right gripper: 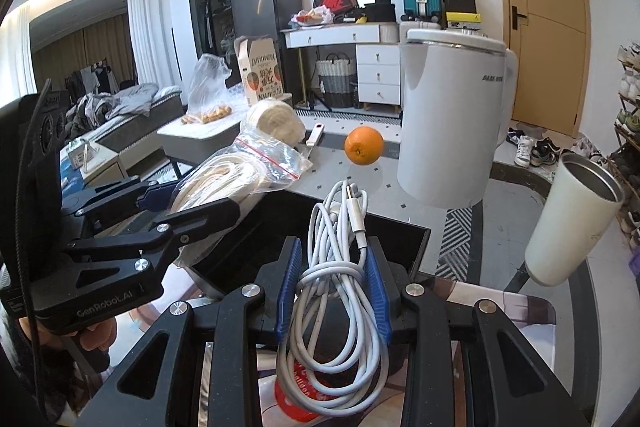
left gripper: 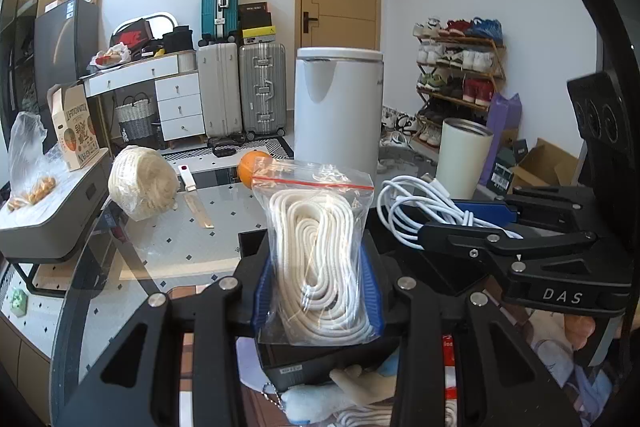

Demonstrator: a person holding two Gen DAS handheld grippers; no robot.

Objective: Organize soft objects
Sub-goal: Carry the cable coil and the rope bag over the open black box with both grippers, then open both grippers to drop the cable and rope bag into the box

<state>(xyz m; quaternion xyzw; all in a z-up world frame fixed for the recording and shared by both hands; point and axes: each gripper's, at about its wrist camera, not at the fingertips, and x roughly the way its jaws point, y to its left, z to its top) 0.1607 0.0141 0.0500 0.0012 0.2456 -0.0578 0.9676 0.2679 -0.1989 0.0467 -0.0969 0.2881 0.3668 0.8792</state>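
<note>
My left gripper [left gripper: 318, 291] is shut on a clear zip bag of coiled white rope [left gripper: 316, 247], which stands upright between the blue pads [left gripper: 262, 291]. My right gripper [right gripper: 334, 287] is shut on a bundle of white charging cable [right gripper: 340, 307], whose plug end points up. Each gripper shows in the other's view: the right gripper [left gripper: 448, 221] with the cable [left gripper: 404, 211], and the left gripper [right gripper: 188, 205] with the rope bag [right gripper: 232, 175]. Both hover over an open black box [right gripper: 396, 239] on the glass table. A pale blue plush toy [left gripper: 316, 397] lies below the left gripper.
On the glass table [left gripper: 224, 235] stand a white kettle [left gripper: 336, 107] and a cream tumbler [left gripper: 464, 159]. An orange [right gripper: 363, 145], a wrapped ball of pale twine [left gripper: 140, 183] and a wooden ruler [left gripper: 198, 209] lie farther back. Suitcases, drawers and a shoe rack line the walls.
</note>
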